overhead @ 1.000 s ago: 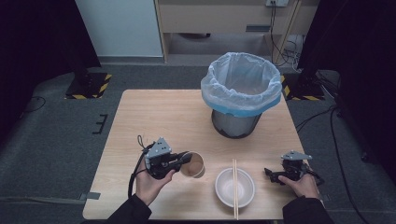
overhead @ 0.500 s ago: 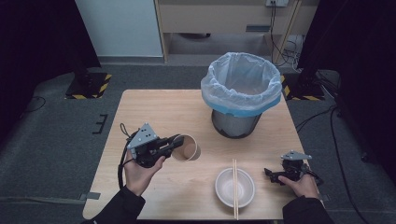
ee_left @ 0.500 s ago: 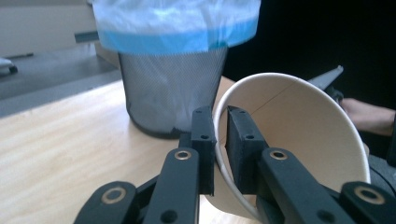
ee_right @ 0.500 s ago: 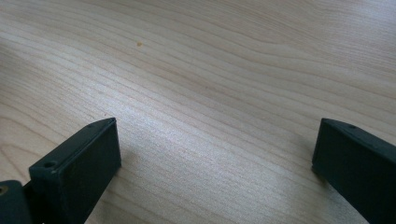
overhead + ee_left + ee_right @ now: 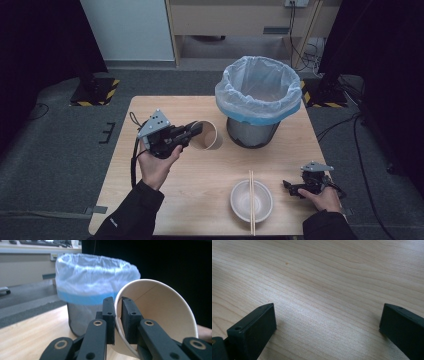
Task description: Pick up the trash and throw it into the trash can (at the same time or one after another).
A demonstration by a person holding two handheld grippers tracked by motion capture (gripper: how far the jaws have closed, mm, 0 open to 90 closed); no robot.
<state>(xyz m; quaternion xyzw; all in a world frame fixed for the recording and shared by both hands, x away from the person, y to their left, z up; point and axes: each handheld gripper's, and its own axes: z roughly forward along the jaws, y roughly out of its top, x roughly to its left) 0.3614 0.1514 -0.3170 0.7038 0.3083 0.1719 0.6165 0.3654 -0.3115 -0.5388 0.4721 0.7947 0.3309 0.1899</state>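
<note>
Evidently, the paper cup point(image 5: 206, 135) is pinched by its rim in the left gripper point(image 5: 192, 131) for tipping into the lined bin point(image 5: 257, 100), while the right gripper point(image 5: 292, 187), jaws spread, is rested at the desk's point(image 5: 200, 190) right edge.

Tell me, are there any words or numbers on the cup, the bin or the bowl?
None can be read.
Paper cup: plain, no print.
Bin and its liner: no label.
Bowl and chopsticks: unmarked.
Sleeve: a small pale mark near the cuff, too small to read.

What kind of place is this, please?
Probably a recording studio or lab, not a home: a lone wooden table on grey carpet, black curtains on both sides, and yellow-black striped stand bases beside them.
</note>
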